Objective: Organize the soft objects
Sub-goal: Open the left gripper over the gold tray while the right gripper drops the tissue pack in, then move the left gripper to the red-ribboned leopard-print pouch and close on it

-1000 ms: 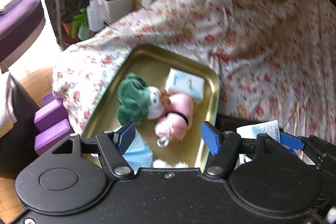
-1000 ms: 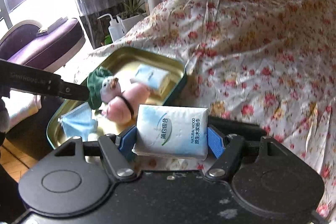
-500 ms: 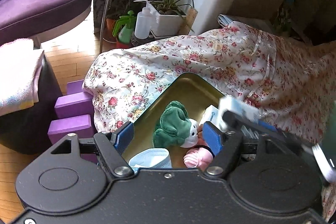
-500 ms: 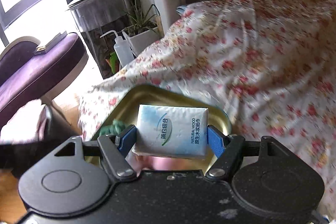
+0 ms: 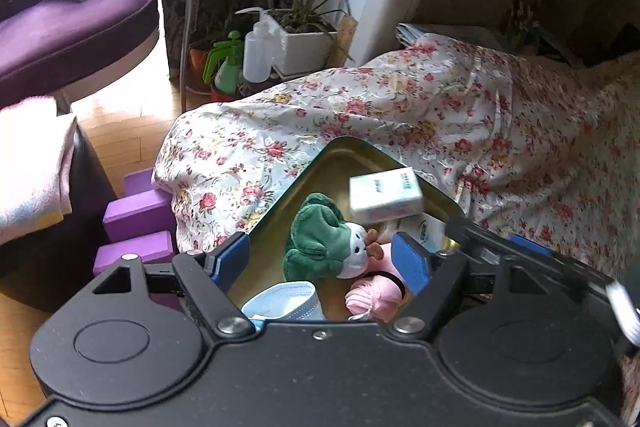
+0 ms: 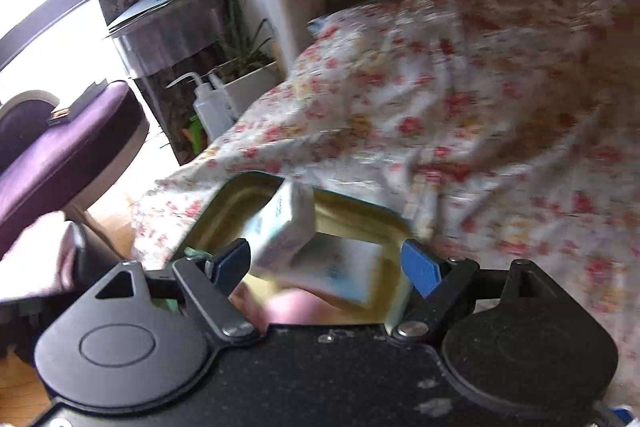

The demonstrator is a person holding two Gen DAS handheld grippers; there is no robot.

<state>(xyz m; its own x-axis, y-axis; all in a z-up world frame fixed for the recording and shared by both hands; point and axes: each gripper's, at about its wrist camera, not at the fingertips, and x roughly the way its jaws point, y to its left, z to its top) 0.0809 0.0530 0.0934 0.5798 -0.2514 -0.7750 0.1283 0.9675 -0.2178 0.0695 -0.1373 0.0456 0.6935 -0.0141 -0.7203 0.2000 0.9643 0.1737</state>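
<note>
A gold metal tray (image 5: 352, 151) lies on the floral bedspread. In it are a green and white plush (image 5: 320, 239), a pink soft toy (image 5: 374, 297), a blue face mask (image 5: 286, 301) and a tissue pack (image 5: 420, 231). A second white tissue pack (image 5: 385, 195) is loose in the air over the tray, tilted; in the right wrist view it (image 6: 286, 223) is blurred just ahead of the fingers. My right gripper (image 6: 326, 261) is open above the tray (image 6: 352, 207). My left gripper (image 5: 320, 259) is open and empty above the tray's near end.
The floral bedspread (image 5: 500, 131) spreads to the right and far side. On the floor to the left are purple blocks (image 5: 138, 211), a purple chair (image 5: 76, 27), a squeeze bottle (image 5: 256, 57) and a potted plant (image 5: 304, 39).
My right gripper has opened and let go of the tissue pack, which now drops tilted over the tray. Both grippers have lifted and the views have shifted towards the tray's far end.
</note>
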